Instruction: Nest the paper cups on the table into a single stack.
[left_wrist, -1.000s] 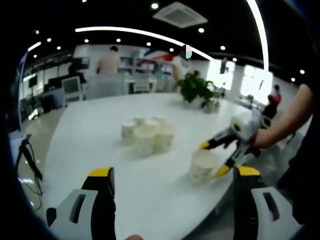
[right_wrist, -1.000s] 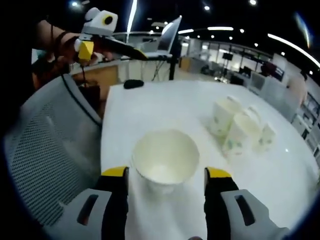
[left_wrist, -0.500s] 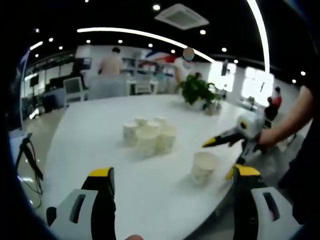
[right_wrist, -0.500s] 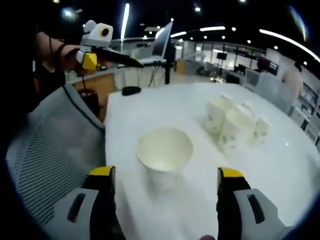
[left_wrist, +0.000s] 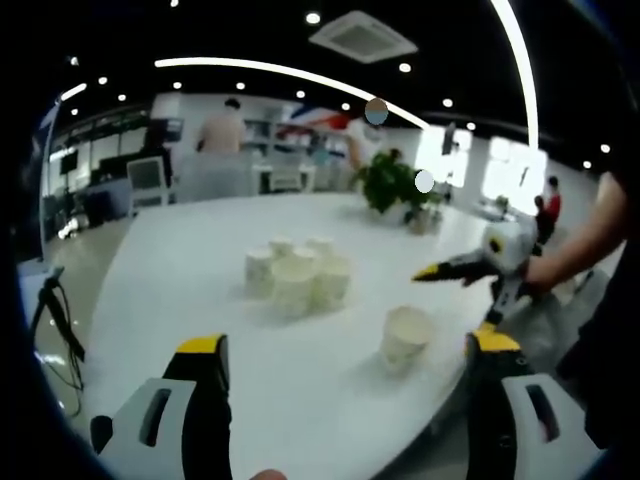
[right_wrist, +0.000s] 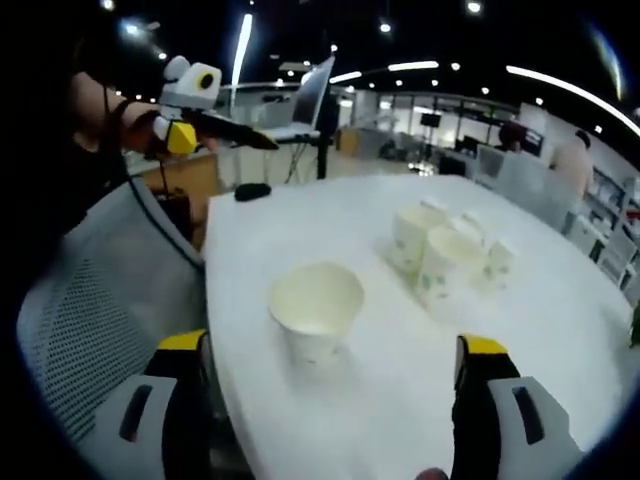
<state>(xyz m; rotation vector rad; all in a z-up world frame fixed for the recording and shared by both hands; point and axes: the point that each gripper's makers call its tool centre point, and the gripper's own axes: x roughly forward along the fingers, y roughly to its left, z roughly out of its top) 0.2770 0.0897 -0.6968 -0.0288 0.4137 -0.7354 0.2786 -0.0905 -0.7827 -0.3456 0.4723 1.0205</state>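
A cluster of several white paper cups (left_wrist: 295, 272) stands on the white table (left_wrist: 170, 260), and one lone cup (left_wrist: 405, 335) stands upright nearer the table's edge. My left gripper (left_wrist: 345, 345) is open, low over the near part of the table, holding nothing. In the left gripper view my right gripper (left_wrist: 455, 300) is open beyond the lone cup, held by a hand. In the right gripper view the lone cup (right_wrist: 315, 310) stands ahead of my open right gripper (right_wrist: 332, 345), apart from both jaws. The cluster (right_wrist: 445, 255) lies further right. My left gripper (right_wrist: 215, 130) hovers at the upper left.
A grey mesh chair (right_wrist: 95, 300) sits by the table edge on the left of the right gripper view. A small black object (right_wrist: 250, 190) and a laptop (right_wrist: 305, 100) are at the table's far end. A potted plant (left_wrist: 395, 185) stands on the far side of the table, with people beyond it.
My right gripper has opened wider and drawn back from the lone cup, which stays standing on the table. The left gripper has barely moved.
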